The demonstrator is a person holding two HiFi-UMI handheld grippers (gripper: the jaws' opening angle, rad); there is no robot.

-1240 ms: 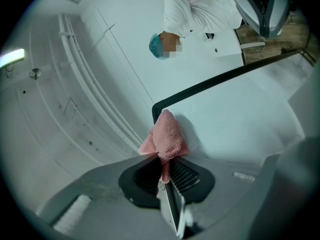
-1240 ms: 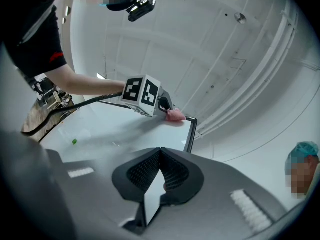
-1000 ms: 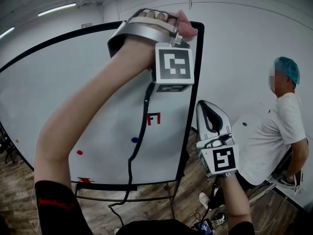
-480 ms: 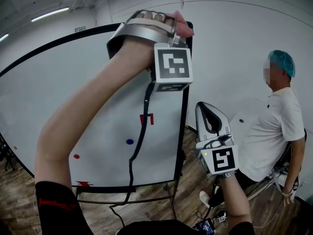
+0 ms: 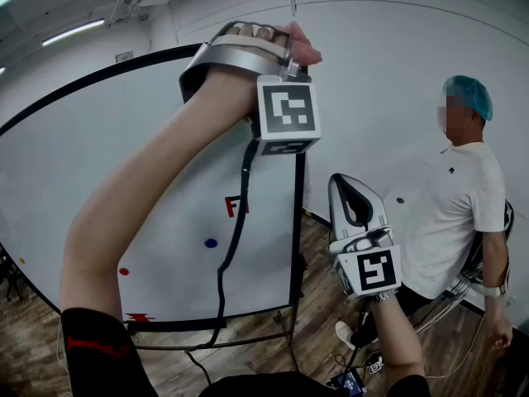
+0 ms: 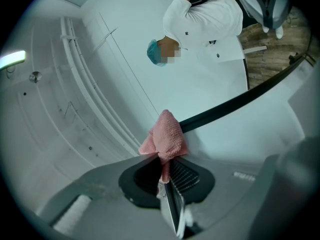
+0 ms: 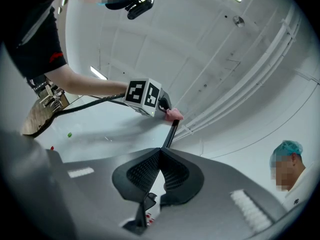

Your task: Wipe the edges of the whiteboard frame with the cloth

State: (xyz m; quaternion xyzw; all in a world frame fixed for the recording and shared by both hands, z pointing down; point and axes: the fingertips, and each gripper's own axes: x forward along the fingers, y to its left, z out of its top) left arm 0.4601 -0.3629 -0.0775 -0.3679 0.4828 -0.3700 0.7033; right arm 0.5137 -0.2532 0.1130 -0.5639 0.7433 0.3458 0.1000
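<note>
The whiteboard (image 5: 124, 180) has a black frame (image 5: 296, 222). My left gripper (image 5: 291, 50) is raised to the board's top right corner and is shut on a pink cloth (image 5: 304, 53). In the left gripper view the cloth (image 6: 167, 135) bunches out of the jaws and rests against the black frame (image 6: 240, 100). My right gripper (image 5: 349, 180) hangs lower, right of the board's edge, jaws up, shut and empty. In the right gripper view the jaws (image 7: 161, 151) point at the frame's right bar (image 7: 171, 133), with the cloth (image 7: 174, 115) above it.
A person in a white shirt and teal cap (image 5: 459, 197) stands at the right, close to a white wall. The board rests on a metal stand (image 5: 285, 337) over a wooden floor. Small coloured magnets (image 5: 211, 243) and red marks dot the board. A black cable (image 5: 235, 246) hangs from my left gripper.
The board's right edge has slid left in the head view, so the cloth now sits at the top right corner. The person at the right has shifted stance. My right gripper has barely moved.
</note>
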